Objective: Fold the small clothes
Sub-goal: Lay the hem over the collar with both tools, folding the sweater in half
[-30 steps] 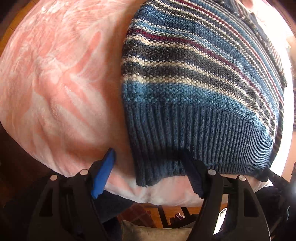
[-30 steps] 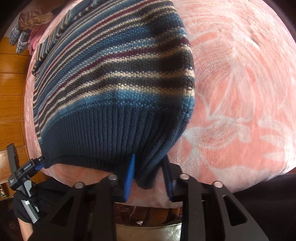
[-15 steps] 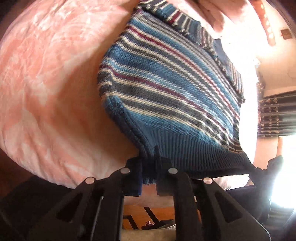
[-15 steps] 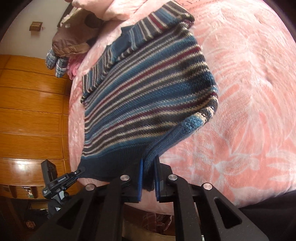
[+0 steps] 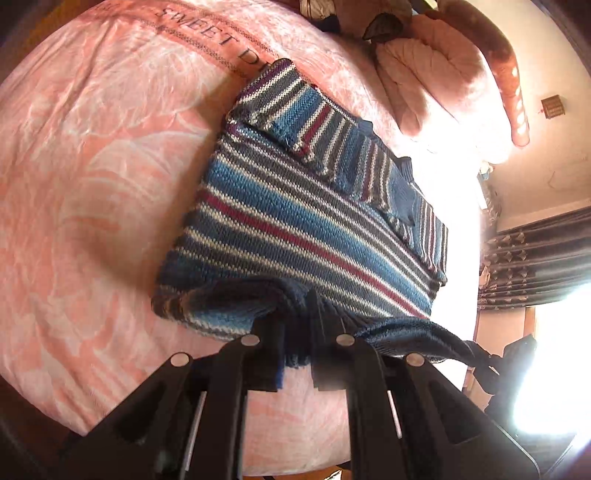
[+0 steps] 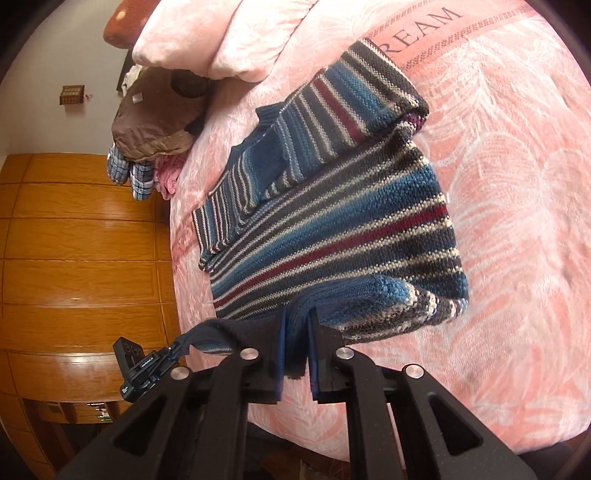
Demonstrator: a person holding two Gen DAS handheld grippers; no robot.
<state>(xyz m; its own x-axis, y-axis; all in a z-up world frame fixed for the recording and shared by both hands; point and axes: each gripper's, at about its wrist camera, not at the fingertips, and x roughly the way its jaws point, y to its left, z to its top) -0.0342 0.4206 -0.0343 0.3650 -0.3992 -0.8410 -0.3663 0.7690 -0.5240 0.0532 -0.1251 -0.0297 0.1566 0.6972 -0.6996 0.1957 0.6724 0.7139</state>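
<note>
A small striped knit sweater [image 5: 295,221] in blue, grey, white and maroon lies on a pink bed cover [image 5: 92,166], its sleeves folded across the chest. My left gripper [image 5: 295,332] is shut on the ribbed navy hem at the sweater's left corner. In the right wrist view the same sweater [image 6: 351,229] shows, and my right gripper [image 6: 297,332] is shut on the hem at the other corner. Both hem corners are lifted off the cover and curl over the lower body. The other gripper [image 6: 144,365] shows at lower left in the right wrist view, holding the stretched hem.
Pink pillows [image 6: 221,33] and a pile of clothes [image 6: 155,122] lie at the head of the bed. A wooden wardrobe [image 6: 81,240] stands beside the bed. A dark curtain [image 5: 535,258] and a bright window [image 5: 554,350] are on the far side.
Both grippers closed on the hem corners and lifted them up and forward. The cameras rose, so the whole sweater and the head of the bed came into view.
</note>
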